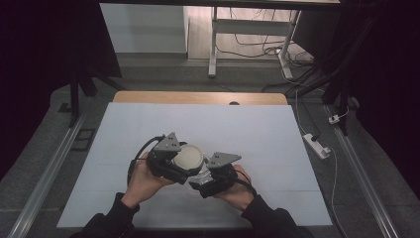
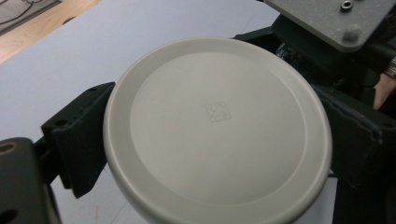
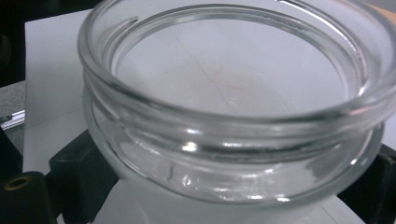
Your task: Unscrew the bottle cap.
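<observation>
Scene: a white lid (image 2: 217,128) is gripped between the jaws of the left gripper (image 1: 171,161), above the near middle of the table (image 1: 267,134).
Jar: a lidless glass jar (image 3: 233,107) is clamped in the right gripper (image 1: 210,177), just beside the lid.
Advice: the lid should be kept level and centred over the threaded rim before turning.

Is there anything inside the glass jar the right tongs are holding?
The glass jar looks empty: through its open mouth and clear wall you see only the pale table cover behind it. Its base sits below the rim and between the jaws, so the very bottom is not plainly visible.
</observation>
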{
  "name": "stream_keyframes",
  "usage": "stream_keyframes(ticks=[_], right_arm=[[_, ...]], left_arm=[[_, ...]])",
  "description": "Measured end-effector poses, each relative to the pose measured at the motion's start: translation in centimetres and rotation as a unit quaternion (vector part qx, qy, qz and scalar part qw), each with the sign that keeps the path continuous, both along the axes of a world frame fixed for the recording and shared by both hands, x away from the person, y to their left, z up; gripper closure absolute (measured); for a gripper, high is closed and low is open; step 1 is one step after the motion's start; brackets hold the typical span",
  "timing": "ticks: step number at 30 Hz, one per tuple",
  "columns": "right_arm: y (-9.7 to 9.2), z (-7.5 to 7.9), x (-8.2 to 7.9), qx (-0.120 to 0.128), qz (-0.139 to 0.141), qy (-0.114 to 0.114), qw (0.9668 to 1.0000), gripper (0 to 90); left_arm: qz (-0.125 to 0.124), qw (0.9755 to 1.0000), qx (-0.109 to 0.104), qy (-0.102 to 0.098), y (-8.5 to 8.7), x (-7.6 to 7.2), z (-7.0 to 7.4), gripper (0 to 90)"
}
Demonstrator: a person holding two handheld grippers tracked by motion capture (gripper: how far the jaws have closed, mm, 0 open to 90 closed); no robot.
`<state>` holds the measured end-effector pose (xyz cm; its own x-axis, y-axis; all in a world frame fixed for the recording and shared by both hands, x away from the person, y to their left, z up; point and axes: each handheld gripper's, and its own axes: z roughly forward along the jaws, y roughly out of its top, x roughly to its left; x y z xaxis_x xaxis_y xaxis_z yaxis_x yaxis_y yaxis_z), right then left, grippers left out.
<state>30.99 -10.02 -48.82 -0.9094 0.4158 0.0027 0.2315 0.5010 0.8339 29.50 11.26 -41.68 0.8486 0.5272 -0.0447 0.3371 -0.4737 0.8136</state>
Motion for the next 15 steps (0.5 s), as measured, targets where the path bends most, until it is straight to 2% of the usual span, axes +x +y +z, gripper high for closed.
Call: stream_keyframes(ticks=[15], right_arm=[[-0.8,0.3,0.6,0.003,-0.013,-0.005,0.9999,6.6]], left_arm=[[0.002,1.0000,-0.002,0.000,1.8,-0.8,-0.2,7.5]])
